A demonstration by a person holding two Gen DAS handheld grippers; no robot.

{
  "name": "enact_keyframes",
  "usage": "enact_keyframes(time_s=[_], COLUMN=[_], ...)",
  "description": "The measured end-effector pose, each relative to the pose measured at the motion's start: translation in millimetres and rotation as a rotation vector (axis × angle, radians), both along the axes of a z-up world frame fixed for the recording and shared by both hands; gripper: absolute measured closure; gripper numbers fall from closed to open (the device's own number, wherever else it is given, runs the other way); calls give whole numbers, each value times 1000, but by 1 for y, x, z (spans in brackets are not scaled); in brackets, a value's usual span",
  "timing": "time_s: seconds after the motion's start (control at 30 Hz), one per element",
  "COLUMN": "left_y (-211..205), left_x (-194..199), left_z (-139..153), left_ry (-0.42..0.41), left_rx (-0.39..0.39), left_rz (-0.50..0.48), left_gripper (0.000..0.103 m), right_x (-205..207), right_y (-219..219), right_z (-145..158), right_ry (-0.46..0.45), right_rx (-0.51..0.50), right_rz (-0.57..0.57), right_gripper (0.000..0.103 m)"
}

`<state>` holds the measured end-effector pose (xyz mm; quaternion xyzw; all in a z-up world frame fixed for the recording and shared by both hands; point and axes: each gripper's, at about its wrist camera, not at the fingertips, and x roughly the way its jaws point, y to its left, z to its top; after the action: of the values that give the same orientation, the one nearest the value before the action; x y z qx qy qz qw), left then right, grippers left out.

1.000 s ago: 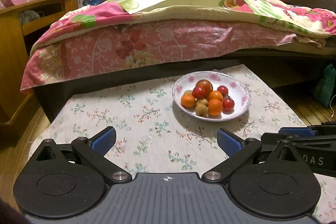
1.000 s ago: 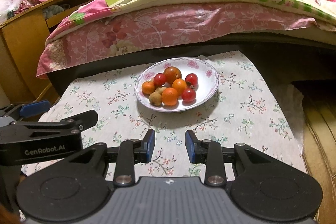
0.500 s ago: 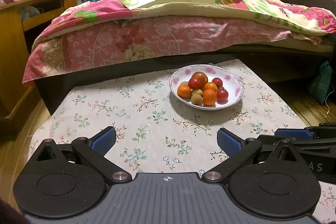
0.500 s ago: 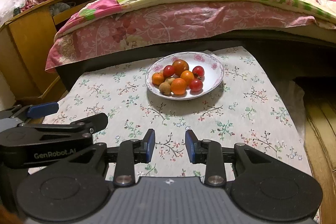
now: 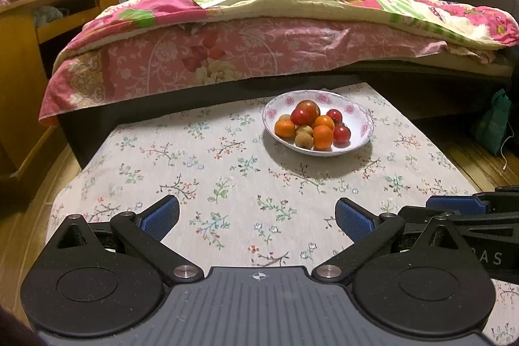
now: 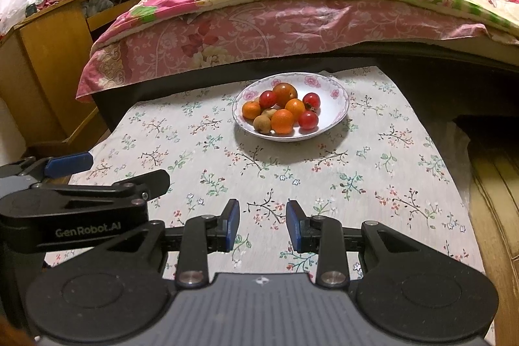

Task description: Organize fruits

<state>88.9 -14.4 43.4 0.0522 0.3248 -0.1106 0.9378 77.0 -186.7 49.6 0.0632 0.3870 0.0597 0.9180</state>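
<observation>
A white bowl with pink flowers (image 5: 361,115) (image 6: 337,96) stands at the far side of the table. It holds several fruits: oranges (image 5: 323,133) (image 6: 283,121), red tomatoes (image 5: 342,133) (image 6: 308,120) and small brown fruits (image 5: 304,140) (image 6: 261,123). My left gripper (image 5: 257,219) is open wide and empty, low over the near table, well short of the bowl. My right gripper (image 6: 262,224) is open with a narrower gap, empty, also near the front edge. Each gripper shows at the side of the other's view.
The table wears a floral cloth (image 5: 227,171) (image 6: 373,171). A bed with pink and green quilts (image 5: 259,31) stands right behind it. A wooden desk (image 6: 52,54) is at the left. A green bag (image 5: 493,125) lies on the wooden floor at the right.
Both grippers have pulled back from the bowl, which now looks smaller and farther. Neither gripper's opening has changed.
</observation>
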Motion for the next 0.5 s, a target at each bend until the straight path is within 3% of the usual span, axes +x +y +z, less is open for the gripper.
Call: enact_keyframes(time_s=[0.5], left_y=[5], left_x=[-22], left_z=[-4], left_ry=[2], left_rx=[18], left_rz=[23], left_gripper=[0], right_x=[-22], right_y=[6], right_z=[0], right_ry=[12], right_rx=[-6], right_rz=[11], right_gripper=[71])
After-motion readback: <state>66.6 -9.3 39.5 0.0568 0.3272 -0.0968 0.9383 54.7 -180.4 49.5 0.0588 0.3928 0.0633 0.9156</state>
